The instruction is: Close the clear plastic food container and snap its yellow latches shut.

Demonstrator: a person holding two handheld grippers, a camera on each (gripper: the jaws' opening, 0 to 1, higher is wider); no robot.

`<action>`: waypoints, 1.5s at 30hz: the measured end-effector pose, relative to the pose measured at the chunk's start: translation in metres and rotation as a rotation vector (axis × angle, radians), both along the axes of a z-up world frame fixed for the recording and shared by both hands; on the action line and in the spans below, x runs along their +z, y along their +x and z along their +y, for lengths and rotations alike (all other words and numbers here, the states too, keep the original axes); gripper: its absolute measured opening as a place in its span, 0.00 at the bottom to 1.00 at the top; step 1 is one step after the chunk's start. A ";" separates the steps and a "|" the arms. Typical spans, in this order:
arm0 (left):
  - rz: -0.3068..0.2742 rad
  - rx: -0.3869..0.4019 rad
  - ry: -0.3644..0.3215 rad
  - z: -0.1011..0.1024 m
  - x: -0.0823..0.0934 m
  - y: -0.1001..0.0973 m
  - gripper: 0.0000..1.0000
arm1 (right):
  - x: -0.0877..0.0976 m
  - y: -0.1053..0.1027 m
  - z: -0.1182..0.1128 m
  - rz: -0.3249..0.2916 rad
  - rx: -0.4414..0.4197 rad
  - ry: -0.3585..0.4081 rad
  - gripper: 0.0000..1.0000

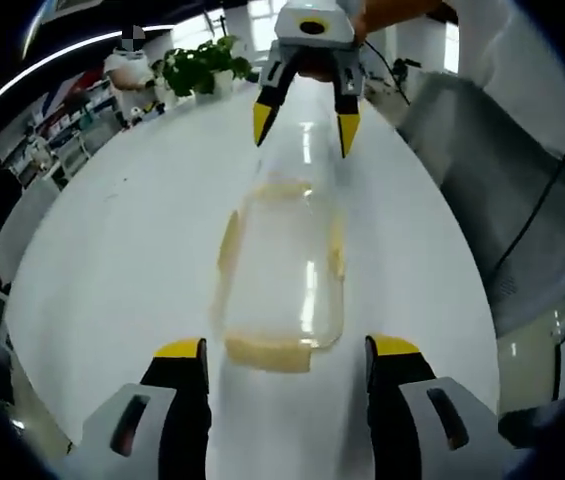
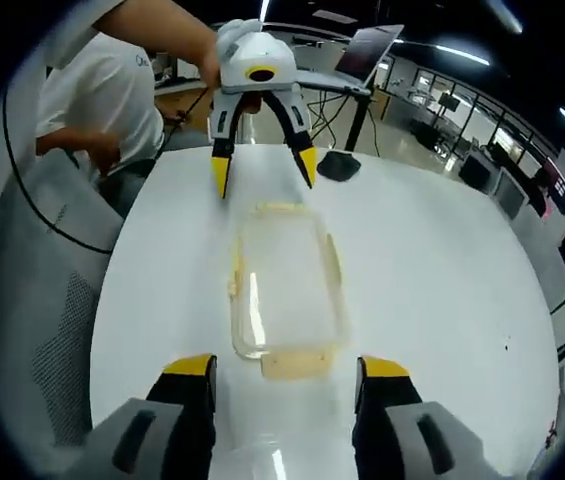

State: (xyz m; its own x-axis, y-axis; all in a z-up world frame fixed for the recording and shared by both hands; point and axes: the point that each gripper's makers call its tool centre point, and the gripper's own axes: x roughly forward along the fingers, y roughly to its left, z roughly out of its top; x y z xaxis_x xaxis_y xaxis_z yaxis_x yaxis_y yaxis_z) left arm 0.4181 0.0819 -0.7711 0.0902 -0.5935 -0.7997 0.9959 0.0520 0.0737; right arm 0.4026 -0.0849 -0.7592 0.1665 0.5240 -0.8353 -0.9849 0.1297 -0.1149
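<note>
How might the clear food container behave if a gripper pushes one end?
The clear food container looks empty, so probably light; on the smooth white table it would likely slide. Its flat base suggests little tipping.

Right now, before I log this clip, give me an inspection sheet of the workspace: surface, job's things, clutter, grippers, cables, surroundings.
Surface: white table, glossy, with ceiling lights reflected in it.
Job's things: clear plastic food container lying flat between the two grippers; yellow latches on its sides and ends; whether any is snapped cannot be told.
Clutter: nothing seen near the container; a dark stand base sits at the table's far end.
Grippers: left gripper and right gripper face each other across the container, both open, neither touching it.
Cables: black cable runs over a grey chair.
Surroundings: office; potted plant, laptop, a seated person.
</note>
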 end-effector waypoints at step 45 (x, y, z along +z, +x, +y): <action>0.042 -0.058 0.116 0.002 -0.020 -0.002 0.37 | -0.035 0.005 0.005 0.073 0.086 -0.124 0.35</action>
State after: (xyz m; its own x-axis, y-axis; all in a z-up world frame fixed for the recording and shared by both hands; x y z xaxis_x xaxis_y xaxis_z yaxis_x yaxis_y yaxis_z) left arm 0.4159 0.0837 -0.7909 0.0231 -0.5001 -0.8657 0.9994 -0.0121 0.0336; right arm 0.4077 -0.0800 -0.7941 0.0614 0.4262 -0.9025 -0.9981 0.0337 -0.0520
